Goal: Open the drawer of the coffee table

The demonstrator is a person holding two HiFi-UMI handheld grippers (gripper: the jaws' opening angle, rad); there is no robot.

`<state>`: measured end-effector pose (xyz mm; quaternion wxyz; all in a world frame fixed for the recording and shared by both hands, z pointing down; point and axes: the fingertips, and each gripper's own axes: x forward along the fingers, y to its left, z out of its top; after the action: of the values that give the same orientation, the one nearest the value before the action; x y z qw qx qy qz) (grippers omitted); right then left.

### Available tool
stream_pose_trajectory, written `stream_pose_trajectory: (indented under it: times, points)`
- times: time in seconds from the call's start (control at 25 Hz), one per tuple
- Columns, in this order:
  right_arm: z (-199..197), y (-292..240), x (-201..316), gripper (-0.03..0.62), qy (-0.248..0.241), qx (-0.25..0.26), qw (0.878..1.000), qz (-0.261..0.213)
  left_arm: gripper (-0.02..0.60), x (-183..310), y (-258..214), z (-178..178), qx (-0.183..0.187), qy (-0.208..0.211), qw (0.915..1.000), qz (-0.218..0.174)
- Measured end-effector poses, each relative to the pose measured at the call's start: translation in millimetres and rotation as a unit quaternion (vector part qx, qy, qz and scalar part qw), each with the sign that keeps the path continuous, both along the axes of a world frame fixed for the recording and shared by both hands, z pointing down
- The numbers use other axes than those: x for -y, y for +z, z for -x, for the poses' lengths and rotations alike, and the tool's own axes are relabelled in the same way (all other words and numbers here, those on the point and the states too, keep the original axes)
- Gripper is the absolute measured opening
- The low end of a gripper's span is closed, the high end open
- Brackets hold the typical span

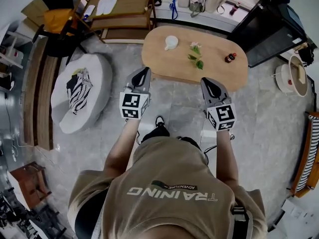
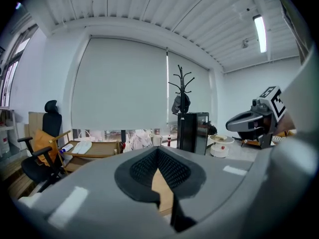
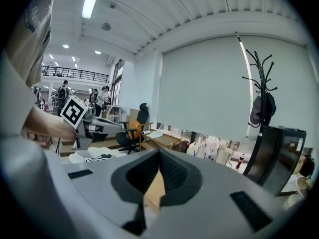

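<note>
1. The person is standing at the near side of the oval wooden surface [image 1: 214, 66] and facing it, with both arms reaching forward side by side.
2. The left forearm [image 1: 121, 151] is stretching out straight. It is carrying the left gripper [image 1: 145, 71], whose tips are pointing at the near left edge of the surface.
3. The left gripper's jaws are resting closed with the tips touching, and nothing is sitting between them. Only a sliver of wood is showing through the notch behind the tips.
4. The right forearm [image 1: 225, 153] is reaching out the same way. The right gripper [image 1: 206, 81] is pointing at the near edge further right, and its marker cube [image 1: 223, 117] is facing upward.
5. The right gripper's jaws are likewise pressing fully together and gripping nothing.
6. Both grippers are pointing nearly level, tipped slightly down. They are running roughly parallel and staying well apart.
7. The surface is carrying a white cup [image 1: 171, 43] at the far left, a flower sprig [image 1: 196, 54] in the middle and a small dark bottle [image 1: 230, 58] to the right.
8. The drawer cannot be made out in any view.
</note>
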<state>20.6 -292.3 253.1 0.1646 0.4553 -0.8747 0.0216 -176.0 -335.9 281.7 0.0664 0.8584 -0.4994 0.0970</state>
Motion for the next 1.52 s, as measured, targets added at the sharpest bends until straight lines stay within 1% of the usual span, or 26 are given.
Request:
stream_pose_trajectory:
  times: [0.12, 0.24, 0.44, 0.56, 0.64, 0.72, 0.84, 0.92, 1.04, 1.12, 1.24, 1.32, 1.4, 1.52]
  points:
    - [4, 6, 6, 0.006, 0.005, 0.001, 1.0, 0.005, 0.006, 11, 11, -3, -0.002, 0.012, 0.9999, 0.005]
    - [2, 10, 2, 0.006, 0.001, 0.0, 1.0, 0.008, 0.006, 12, 17, -6, -0.002, 0.01, 0.9999, 0.005]
    - [-11, 23, -14, 0.006, -0.016, -0.005, 1.0, 0.016, 0.006, -5, 14, -14, 0.008, -0.003, 1.0, -0.002]
    - [-14, 27, -24, 0.006, -0.018, -0.005, 1.0, 0.012, 0.006, -22, 19, -14, 0.006, -0.019, 0.9998, 0.005]
    - [-23, 29, -28, 0.006, -0.015, -0.002, 1.0, 0.007, 0.006, -33, 23, -23, 0.007, -0.026, 0.9996, 0.009]
    - [-32, 38, -26, 0.006, -0.012, 0.003, 1.0, 0.005, 0.006, -36, 25, -36, 0.008, -0.029, 0.9995, 0.003]
    - [-41, 70, -19, 0.006, -0.014, 0.004, 1.0, 0.005, 0.006, -35, 39, -52, 0.007, -0.032, 0.9994, -0.009]
    - [-43, 100, -12, 0.006, -0.017, 0.001, 1.0, 0.002, 0.006, -32, 58, -60, 0.005, -0.03, 0.9994, -0.018]
    - [-47, 153, -7, 0.006, -0.018, 0.011, 1.0, 0.005, 0.006, -29, 105, -69, -0.001, -0.031, 0.9993, -0.018]
    - [-52, 188, 0, 0.006, -0.01, 0.027, 1.0, 0.007, 0.006, -22, 142, -75, 0.003, -0.03, 0.9994, -0.017]
    - [-55, 240, 14, 0.006, 0.004, 0.03, 1.0, 0.005, 0.006, -4, 193, -85, -0.001, -0.02, 0.9997, -0.016]
    - [-53, 270, 22, 0.006, 0.011, 0.041, 0.999, 0.007, 0.006, 4, 219, -89, 0.001, -0.016, 0.9996, -0.023]
    - [-54, 299, 33, 0.006, 0.016, 0.059, 0.998, 0.003, 0.006, 14, 245, -89, 0.003, -0.02, 0.9992, -0.034]
    - [-61, 348, 54, 0.006, 0.03, 0.056, 0.998, -0.014, 0.006, 31, 289, -85, -0.015, -0.04, 0.9982, -0.042]
